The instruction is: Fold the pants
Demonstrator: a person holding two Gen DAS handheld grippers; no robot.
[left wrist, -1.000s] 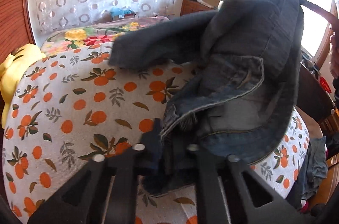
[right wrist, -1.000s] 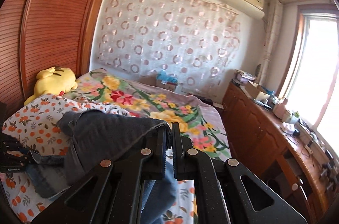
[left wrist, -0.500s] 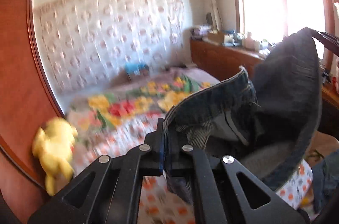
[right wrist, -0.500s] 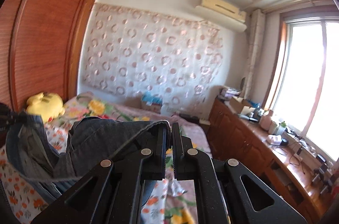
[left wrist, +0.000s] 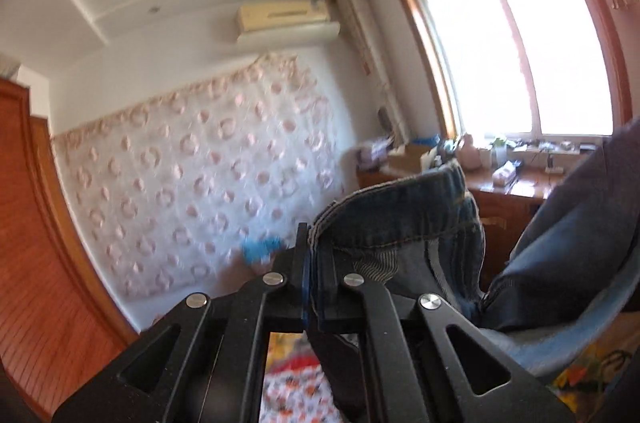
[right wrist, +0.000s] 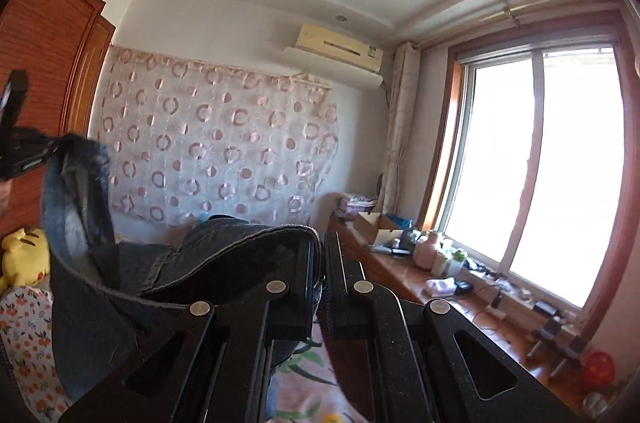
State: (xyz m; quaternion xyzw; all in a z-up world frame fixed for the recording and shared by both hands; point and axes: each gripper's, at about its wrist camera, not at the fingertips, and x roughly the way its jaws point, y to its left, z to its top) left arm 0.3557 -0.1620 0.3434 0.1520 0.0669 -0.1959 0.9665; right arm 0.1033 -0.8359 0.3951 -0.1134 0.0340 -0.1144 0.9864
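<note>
A: Left wrist view: curtain (left wrist: 192, 191) smeared by motion blur; blue object (left wrist: 260, 250) at its foot unidentifiable.

B: Jeans (left wrist: 400, 223) run off the right edge; legs hidden behind the left gripper (left wrist: 315, 263).

A: Right wrist view: yellow plush (right wrist: 22, 257) cut by the left edge. Sideboard (right wrist: 460, 307) clutter too small to name.

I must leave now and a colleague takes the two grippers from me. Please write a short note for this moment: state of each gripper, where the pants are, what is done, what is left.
Left gripper: shut on the jeans, at the stitched waistband edge.
Right gripper: shut on the jeans, at another edge of the fabric.
Jeans: held up in the air between both grippers, sagging in the middle, above the bed with the orange-print sheet.
Done: both edges gripped and the jeans raised.
Left: no fold is made yet. Probably lay them flat on the bed, then fold.
</note>
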